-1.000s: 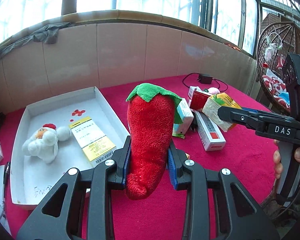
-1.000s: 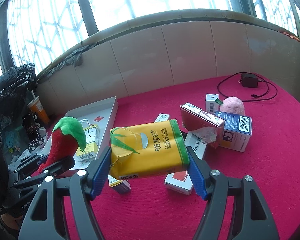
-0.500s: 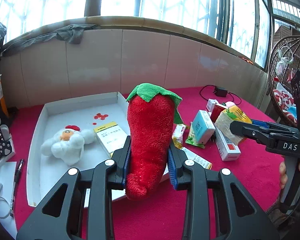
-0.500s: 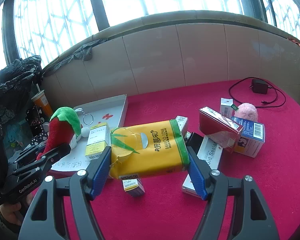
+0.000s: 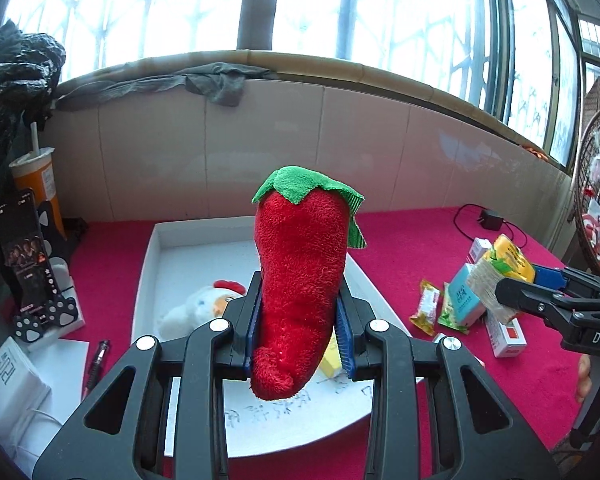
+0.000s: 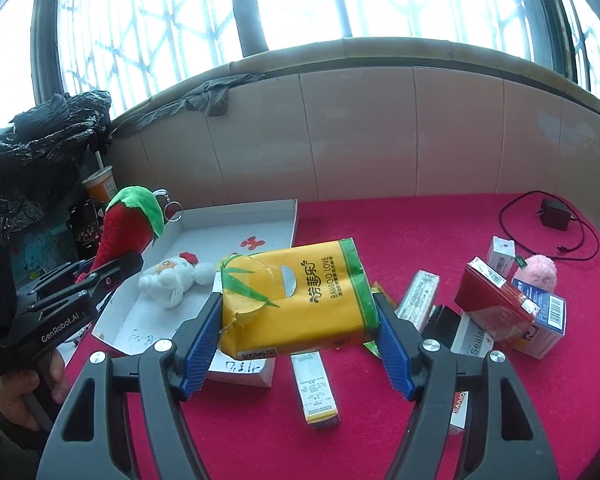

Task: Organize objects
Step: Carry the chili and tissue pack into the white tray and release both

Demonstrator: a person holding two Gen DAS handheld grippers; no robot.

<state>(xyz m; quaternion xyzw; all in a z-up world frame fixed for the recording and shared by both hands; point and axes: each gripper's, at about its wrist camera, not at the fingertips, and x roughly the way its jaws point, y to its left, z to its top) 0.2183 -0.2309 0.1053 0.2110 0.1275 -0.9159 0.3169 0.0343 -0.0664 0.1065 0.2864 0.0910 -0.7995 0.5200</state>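
Note:
My left gripper (image 5: 299, 332) is shut on a red plush chili pepper (image 5: 300, 276) with a green cap, held upright above the white tray (image 5: 152, 252). It also shows in the right wrist view (image 6: 126, 228). My right gripper (image 6: 298, 332) is shut on a yellow tissue pack (image 6: 300, 300) with green bamboo print, held above the red cloth beside the tray's near corner (image 6: 292, 220). The pack also shows in the left wrist view (image 5: 504, 268). A white plush chicken (image 6: 174, 278) lies in the tray.
Several small boxes (image 6: 500, 300), a pink pompom (image 6: 542, 272) and snack sachets (image 5: 426, 306) lie on the red cloth (image 6: 380, 232) at the right. A charger with cable (image 6: 554, 218) lies behind. A drink cup (image 5: 36, 184), a phone on a stand (image 5: 26, 256) and a pen (image 5: 98, 360) sit left of the tray.
Both grippers have moved left toward the tray with their loads. The chili now hangs over the tray, and the tissue pack sits near the tray's corner.

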